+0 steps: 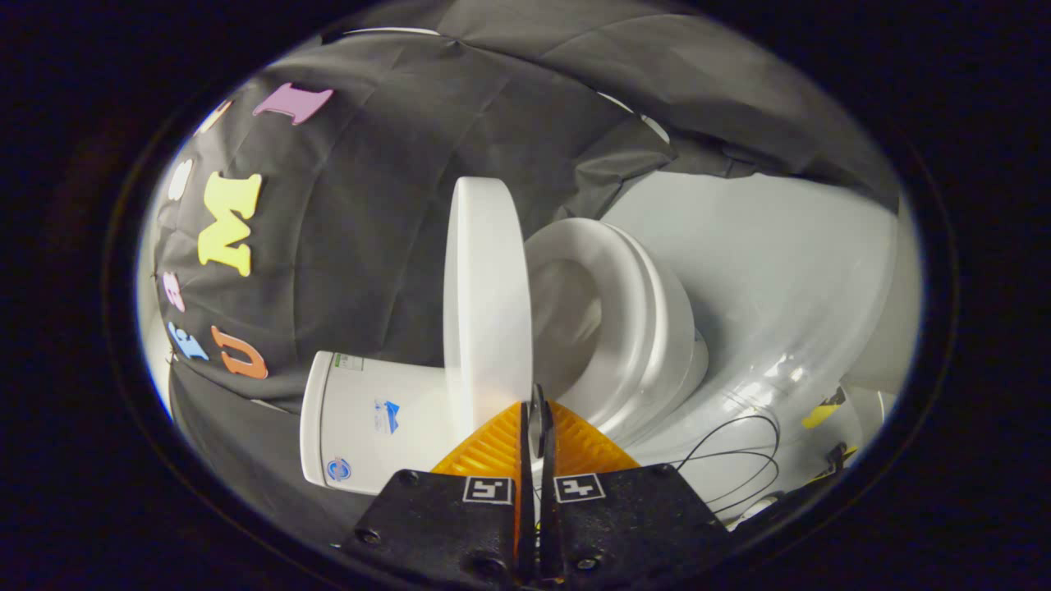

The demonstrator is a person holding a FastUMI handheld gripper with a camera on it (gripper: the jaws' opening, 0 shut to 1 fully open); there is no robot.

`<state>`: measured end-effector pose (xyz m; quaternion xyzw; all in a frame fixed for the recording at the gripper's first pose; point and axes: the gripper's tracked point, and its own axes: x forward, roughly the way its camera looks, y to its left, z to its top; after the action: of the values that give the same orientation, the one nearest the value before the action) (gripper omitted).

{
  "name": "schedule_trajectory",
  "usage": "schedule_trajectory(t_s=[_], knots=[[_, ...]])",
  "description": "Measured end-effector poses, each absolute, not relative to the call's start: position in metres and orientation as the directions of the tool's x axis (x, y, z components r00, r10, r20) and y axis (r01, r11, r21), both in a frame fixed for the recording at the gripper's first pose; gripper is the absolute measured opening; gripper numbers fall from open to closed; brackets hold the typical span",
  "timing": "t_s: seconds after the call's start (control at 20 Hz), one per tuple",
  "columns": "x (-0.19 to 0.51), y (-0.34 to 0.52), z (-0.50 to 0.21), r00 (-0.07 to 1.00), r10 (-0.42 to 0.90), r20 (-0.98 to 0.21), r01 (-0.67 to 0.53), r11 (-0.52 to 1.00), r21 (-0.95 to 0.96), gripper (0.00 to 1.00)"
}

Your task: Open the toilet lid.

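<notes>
The white toilet lid point(486, 304) stands raised, well apart from the white seat ring point(632, 328) and bowl beside it. The lid leans toward the white tank point(369, 419), which carries small stickers. My gripper point(539, 410) sits at the lid's free edge. Its two fingers are drawn close together, and a thin sliver of the lid's rim shows pinched between them. The hinge end of the lid is hidden behind the lid itself.
Black booth cloth point(369, 246) hangs behind the tank and lid. A pale glossy floor point(780, 271) spreads beyond the bowl, with thin black cables point(739, 460) looping on it and a scrap of yellow tape point(821, 414) nearby.
</notes>
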<state>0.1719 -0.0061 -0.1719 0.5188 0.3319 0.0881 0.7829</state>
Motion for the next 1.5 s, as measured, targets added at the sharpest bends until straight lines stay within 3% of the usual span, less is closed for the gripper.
schedule_trajectory(t_s=[0.3, 0.7, 1.5], knots=[[0.169, 0.01, -0.128, 0.778, 0.449, -0.44, 0.126, 0.574, 0.809, 0.06], [0.162, 0.03, -0.097, 0.812, 0.366, -0.455, 0.108, 0.671, 0.733, 0.06], [0.153, 0.072, -0.046, 0.837, 0.317, -0.446, 0.044, 0.773, 0.632, 0.05]])
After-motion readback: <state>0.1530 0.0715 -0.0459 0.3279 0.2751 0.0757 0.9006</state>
